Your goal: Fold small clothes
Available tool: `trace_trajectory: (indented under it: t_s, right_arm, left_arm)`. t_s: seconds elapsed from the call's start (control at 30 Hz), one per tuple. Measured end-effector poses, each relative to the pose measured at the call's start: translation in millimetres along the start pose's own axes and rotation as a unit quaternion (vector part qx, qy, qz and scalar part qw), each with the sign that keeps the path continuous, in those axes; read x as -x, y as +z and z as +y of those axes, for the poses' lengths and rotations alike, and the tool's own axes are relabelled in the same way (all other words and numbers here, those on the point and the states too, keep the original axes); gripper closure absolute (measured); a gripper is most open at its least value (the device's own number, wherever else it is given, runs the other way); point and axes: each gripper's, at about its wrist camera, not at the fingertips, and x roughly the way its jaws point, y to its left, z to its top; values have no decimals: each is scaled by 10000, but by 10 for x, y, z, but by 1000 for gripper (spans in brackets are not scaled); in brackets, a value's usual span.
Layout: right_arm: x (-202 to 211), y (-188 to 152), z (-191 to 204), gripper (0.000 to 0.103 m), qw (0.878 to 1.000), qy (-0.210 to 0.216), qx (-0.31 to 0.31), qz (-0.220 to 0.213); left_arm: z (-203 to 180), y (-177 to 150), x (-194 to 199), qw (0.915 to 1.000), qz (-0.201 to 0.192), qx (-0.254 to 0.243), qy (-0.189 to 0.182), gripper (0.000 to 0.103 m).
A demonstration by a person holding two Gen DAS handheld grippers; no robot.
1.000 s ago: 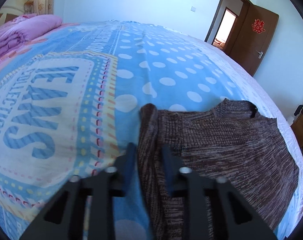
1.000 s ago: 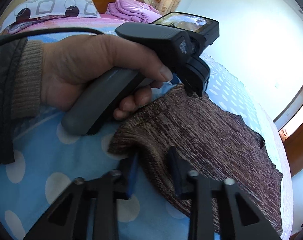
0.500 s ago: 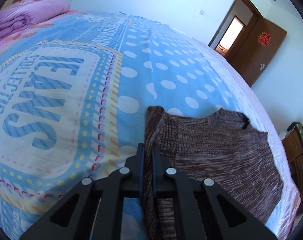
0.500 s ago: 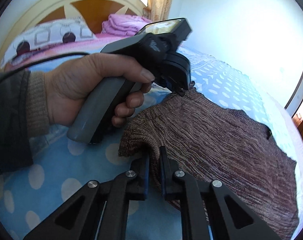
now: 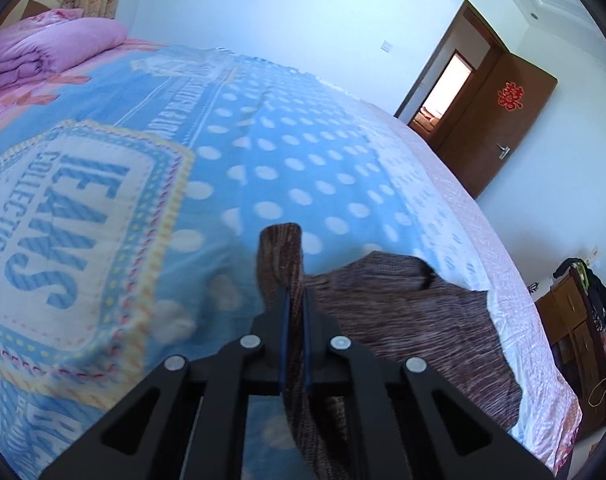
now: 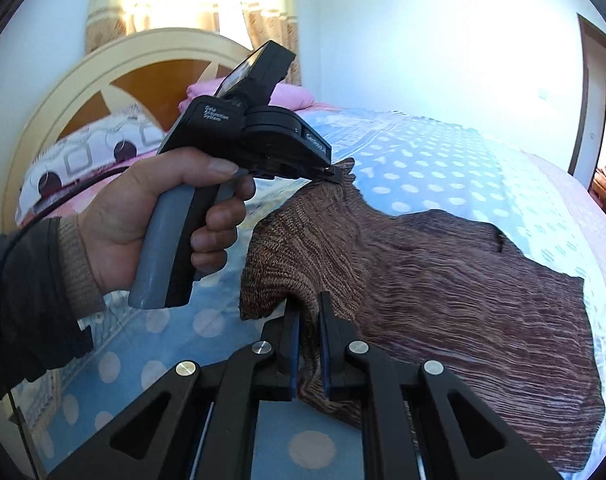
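A brown knitted sweater (image 6: 463, 300) lies on the blue dotted bedspread (image 5: 283, 152); it also shows in the left wrist view (image 5: 415, 320). My left gripper (image 5: 296, 304) is shut on one edge of the sweater and lifts it, a flap (image 5: 280, 252) standing above the fingers. My right gripper (image 6: 307, 312) is shut on the near edge of the sweater, raised off the bed. The left gripper's body (image 6: 263, 136) and the hand holding it show in the right wrist view, its tip at the sweater's far corner.
A folded pink quilt (image 5: 51, 52) lies at the head of the bed, by a pillow (image 6: 87, 156) and a headboard (image 6: 83, 92). A brown door (image 5: 499, 120) stands open at the right. A wooden cabinet (image 5: 575, 332) stands beyond the bed's right side.
Both grippers have closed from open onto the sweater's edge, then lifted it off the bedspread. The sweater's near side now hangs raised between them.
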Motion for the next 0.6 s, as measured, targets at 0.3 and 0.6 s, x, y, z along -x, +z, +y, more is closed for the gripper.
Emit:
trace_trajectory:
  t_s: [0.3,0.6]
  right_arm:
    - [338,-48,-408,96,9986,-61,-450,-270]
    - [672,-128,-801,96,9954,-109,-800,-515]
  left_arm:
    - [-475,55,-8,9998,-71,-170,-102,98]
    - [-1017,69,-104,9985,-103,-412,-355,98]
